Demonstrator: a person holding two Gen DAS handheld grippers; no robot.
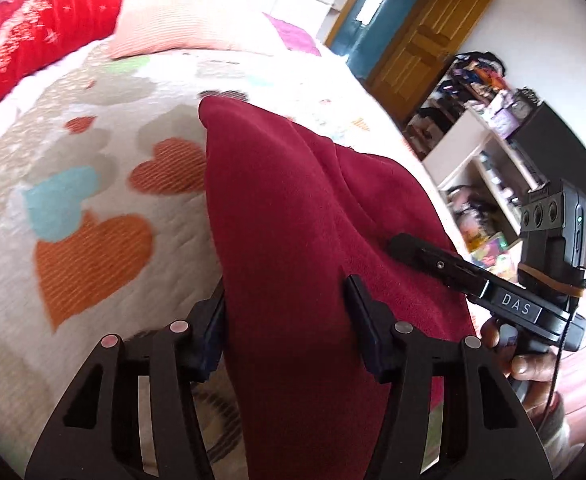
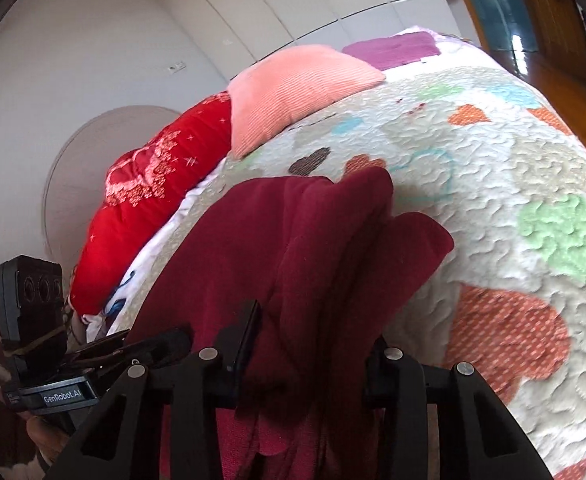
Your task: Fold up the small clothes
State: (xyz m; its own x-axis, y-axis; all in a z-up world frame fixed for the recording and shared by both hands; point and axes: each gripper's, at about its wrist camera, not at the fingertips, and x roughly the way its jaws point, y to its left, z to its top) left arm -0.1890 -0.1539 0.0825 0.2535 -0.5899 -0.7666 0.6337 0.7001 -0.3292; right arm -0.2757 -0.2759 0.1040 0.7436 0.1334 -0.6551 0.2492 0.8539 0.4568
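A dark red fleece garment (image 1: 293, 220) is held up over a quilted bedspread with coloured hearts (image 1: 93, 200). My left gripper (image 1: 289, 328) is shut on the garment's near edge, cloth filling the gap between its fingers. My right gripper (image 2: 309, 344) is shut on another part of the same garment (image 2: 313, 240), which hangs in folds down to the bedspread (image 2: 493, 200). The right gripper also shows in the left wrist view (image 1: 433, 256), pressed against the cloth's right side. The left gripper shows at the lower left of the right wrist view (image 2: 149, 352).
A red patterned pillow (image 1: 33, 40) and a pink ribbed cushion (image 1: 173, 20) lie at the bed's head. A white shelf unit full of items (image 1: 485, 140) and a wooden door (image 1: 425, 40) stand beyond the bed's right edge. A white wall (image 2: 93, 60) lies behind the pillows.
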